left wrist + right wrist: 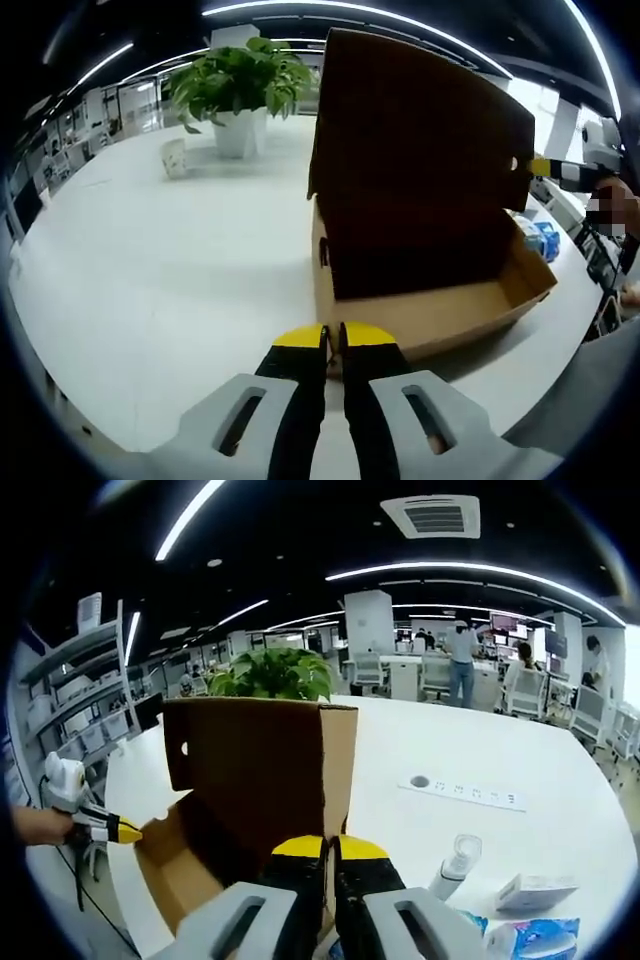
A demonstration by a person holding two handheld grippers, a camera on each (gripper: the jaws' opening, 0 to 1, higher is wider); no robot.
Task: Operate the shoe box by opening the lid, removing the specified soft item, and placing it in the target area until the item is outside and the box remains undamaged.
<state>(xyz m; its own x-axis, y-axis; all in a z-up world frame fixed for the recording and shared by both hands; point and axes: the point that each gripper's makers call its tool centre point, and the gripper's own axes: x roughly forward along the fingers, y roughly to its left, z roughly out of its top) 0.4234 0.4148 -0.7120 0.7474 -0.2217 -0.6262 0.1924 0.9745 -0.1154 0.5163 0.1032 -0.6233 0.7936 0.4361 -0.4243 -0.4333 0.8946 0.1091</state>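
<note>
Both grippers, left [333, 335] and right [330, 845], have jaws pressed together, holding nothing. Just beyond them stands the shoe box [420, 300], lid [415, 140] raised upright. Behind the box sits a potted plant [240, 85].

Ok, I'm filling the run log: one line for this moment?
shoe box: lid up | left gripper: shut | right gripper: shut | soft item: unseen

**Brown box on a white table**

The shoe box [430, 300] is tan cardboard, its raised lid [420, 130] dark brown inside. Beside it, both grippers [332, 345] [330, 852] show black jaws tipped yellow on grey bodies. Behind the box, a green plant [240, 75] sits in a white pot [240, 132].
</note>
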